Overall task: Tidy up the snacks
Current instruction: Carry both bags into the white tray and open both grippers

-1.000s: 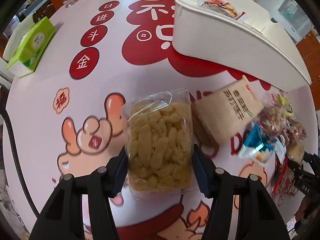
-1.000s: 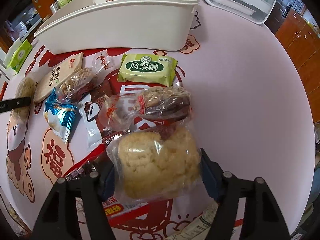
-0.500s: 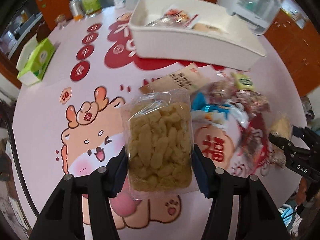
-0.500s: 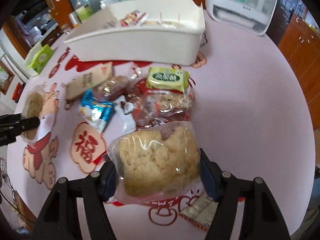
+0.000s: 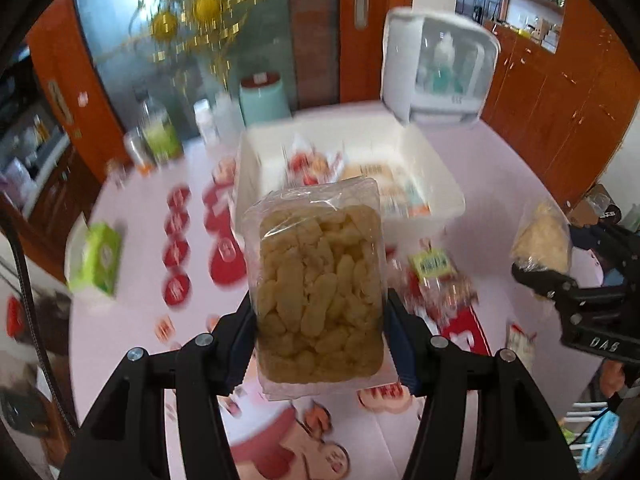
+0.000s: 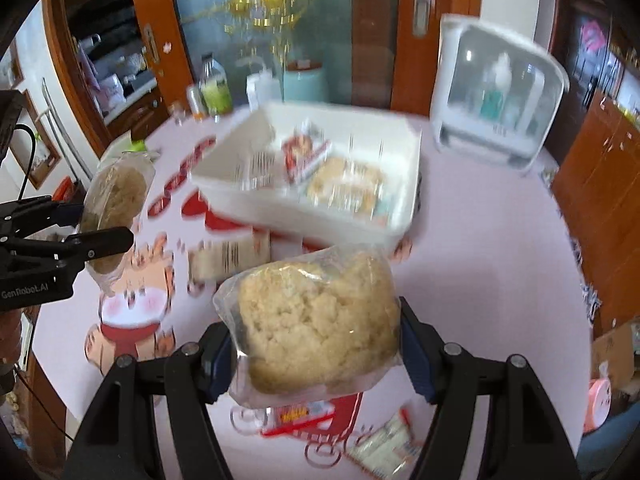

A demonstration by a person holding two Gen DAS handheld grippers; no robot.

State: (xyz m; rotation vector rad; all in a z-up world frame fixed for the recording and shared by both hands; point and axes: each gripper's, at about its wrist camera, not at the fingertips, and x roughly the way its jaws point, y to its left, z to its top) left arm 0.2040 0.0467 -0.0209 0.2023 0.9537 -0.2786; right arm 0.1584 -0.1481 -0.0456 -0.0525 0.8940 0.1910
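Observation:
My left gripper (image 5: 320,344) is shut on a clear bag of yellow puffed sticks (image 5: 318,292) and holds it high above the pink table, in front of the white bin (image 5: 436,172). My right gripper (image 6: 316,360) is shut on a clear bag with a pale crumbly rice cake (image 6: 316,320), also raised, short of the white bin (image 6: 280,196). The bin holds several snack packs. Each gripper shows in the other's view, the right one (image 5: 560,276) at right, the left one (image 6: 96,232) at left.
Loose snacks lie on the table below: a green pack (image 5: 430,264), a beige pack (image 6: 228,258) and red wrappers (image 6: 304,416). A green tissue box (image 5: 100,260) sits at left. Bottles (image 6: 214,88) and a white cabinet (image 6: 496,96) stand behind the bin.
Both grippers have risen well above the table with their bags and tilted up toward the bin. The bin's inside and the room behind have come into view.

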